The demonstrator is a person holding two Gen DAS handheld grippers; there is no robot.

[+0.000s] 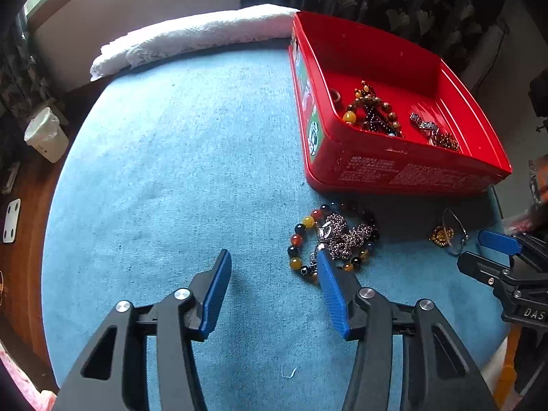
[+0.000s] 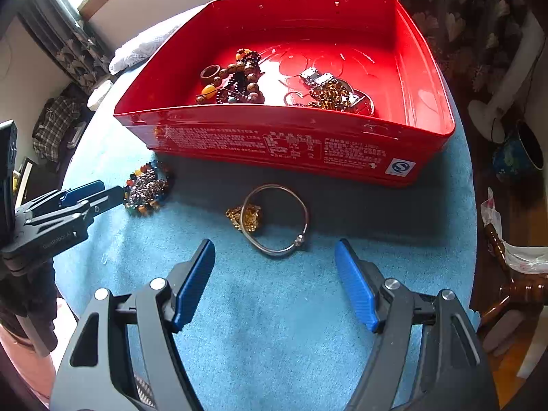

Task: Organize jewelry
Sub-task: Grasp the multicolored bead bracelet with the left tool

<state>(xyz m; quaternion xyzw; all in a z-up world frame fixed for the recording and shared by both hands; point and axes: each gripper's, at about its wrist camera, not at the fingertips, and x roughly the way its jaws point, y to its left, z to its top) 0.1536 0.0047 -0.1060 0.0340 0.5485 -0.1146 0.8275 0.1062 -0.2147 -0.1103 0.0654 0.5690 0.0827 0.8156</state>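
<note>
A red tin box (image 1: 404, 171) (image 2: 274, 144) stands on the blue cloth and holds several bead strings (image 1: 371, 113) (image 2: 236, 82) and metal pieces (image 2: 328, 85). In front of it lie a multicoloured bead bracelet (image 1: 301, 236) with a silver chain heap (image 1: 346, 236) (image 2: 147, 186), a thin silver bangle (image 2: 277, 219) (image 1: 453, 229) and a gold chain (image 2: 248, 217) (image 1: 441, 236). My left gripper (image 1: 272, 257) is open, its right fingertip at the bracelet's near edge. My right gripper (image 2: 275, 246) is open, just short of the bangle.
A folded white towel (image 1: 191, 37) lies along the table's far edge. A white bin (image 1: 46, 135) stands on the floor at left. The round table edge (image 2: 474, 226) drops off right of the box, with bags and a wooden object on the floor.
</note>
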